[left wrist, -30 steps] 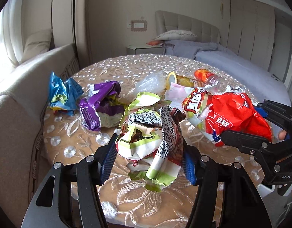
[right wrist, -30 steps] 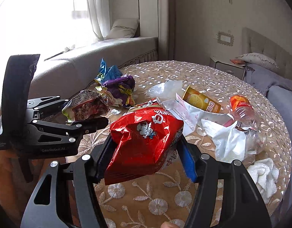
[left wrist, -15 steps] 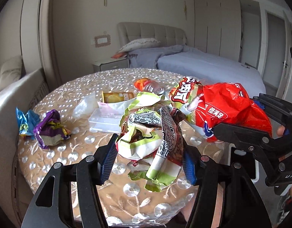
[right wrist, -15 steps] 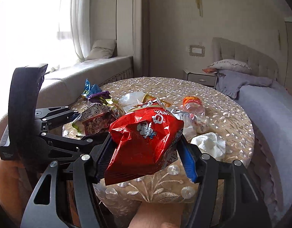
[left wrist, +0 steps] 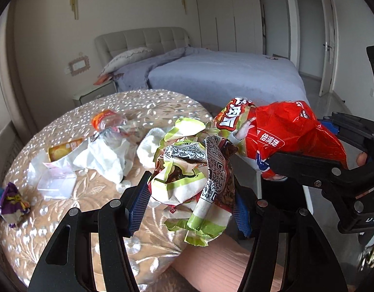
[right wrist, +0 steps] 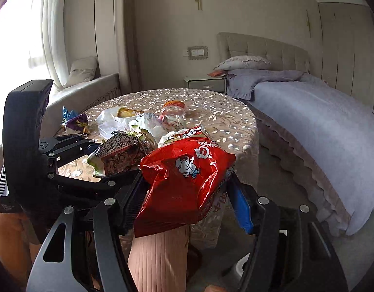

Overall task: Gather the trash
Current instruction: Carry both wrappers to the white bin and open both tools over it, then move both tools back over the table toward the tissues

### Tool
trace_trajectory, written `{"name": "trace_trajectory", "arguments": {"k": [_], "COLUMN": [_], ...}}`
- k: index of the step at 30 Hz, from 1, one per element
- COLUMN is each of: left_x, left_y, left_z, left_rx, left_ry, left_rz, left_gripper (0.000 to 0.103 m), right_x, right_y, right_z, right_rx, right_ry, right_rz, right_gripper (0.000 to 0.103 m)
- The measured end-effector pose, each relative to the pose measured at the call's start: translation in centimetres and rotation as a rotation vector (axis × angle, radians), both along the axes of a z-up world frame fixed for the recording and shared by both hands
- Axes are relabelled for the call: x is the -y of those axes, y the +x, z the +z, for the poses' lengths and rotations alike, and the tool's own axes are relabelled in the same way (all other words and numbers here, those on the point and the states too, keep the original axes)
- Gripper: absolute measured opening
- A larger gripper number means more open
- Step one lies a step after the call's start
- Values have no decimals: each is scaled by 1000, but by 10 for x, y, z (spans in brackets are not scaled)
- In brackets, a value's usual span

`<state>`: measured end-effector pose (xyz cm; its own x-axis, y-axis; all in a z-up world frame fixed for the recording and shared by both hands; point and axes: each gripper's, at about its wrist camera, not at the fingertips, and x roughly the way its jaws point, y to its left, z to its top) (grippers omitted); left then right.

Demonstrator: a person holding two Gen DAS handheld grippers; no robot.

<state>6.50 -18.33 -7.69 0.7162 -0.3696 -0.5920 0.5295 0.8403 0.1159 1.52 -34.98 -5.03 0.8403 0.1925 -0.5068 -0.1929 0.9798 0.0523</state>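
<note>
- Bedroom with a grey bed [right wrist: 308, 112]; a round table [right wrist: 225, 119] in an embroidered cloth carries litter.
- Left gripper [left wrist: 189, 202] clamps a crumpled green-and-white wrapper [left wrist: 194, 177], lifted off the table's near edge.
- Right gripper [right wrist: 187, 194] grips a red snack bag [right wrist: 187, 177] beyond that edge.
- Judged step: carrying both away; next needs a bin, none visible.
- Plastic bottle [left wrist: 109, 121], tissues [left wrist: 106, 158], and purple wrapper [left wrist: 11, 199] at the table's left edge remain.

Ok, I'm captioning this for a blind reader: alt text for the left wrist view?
The left tool grips a crumpled green-and-white snack wrapper above the edge of a round table still littered with wrappers, tissue and a plastic bottle. Beside it, the right tool holds a red snack bag; a bed lies behind.
</note>
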Motion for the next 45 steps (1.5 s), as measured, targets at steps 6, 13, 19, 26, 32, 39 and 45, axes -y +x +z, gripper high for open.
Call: {"name": "trace_trajectory", "arguments": {"k": [6, 13, 19, 26, 32, 39, 45], "left_x": [52, 110, 164, 215, 248, 256, 235], "left_y": [4, 16, 37, 71, 81, 71, 62], "left_z": [-15, -49, -96, -150, -185, -193, -149], "left_rx": [-28, -127, -239, -429, -559, -522, -389], "left_ry": [38, 63, 104, 80, 35, 71, 45], "left_rz": [-101, -221, -321, -393, -442, -427, -365], "left_gripper": [60, 60, 60, 60, 92, 98, 98], "right_x": [37, 91, 141, 184, 206, 205, 206], "right_y": [-11, -21, -26, -29, -28, -28, -29], "right_z": [-11, -44, -93, -159, -205, -226, -193], "right_rx": [-13, -84, -199, -329, -433, -495, -387], "right_ry": [-5, 6, 13, 12, 63, 45, 74], "right_rz": [-95, -226, -352, -441, -451, -462, -479], "right_gripper": [65, 65, 65, 65, 82, 99, 99]}}
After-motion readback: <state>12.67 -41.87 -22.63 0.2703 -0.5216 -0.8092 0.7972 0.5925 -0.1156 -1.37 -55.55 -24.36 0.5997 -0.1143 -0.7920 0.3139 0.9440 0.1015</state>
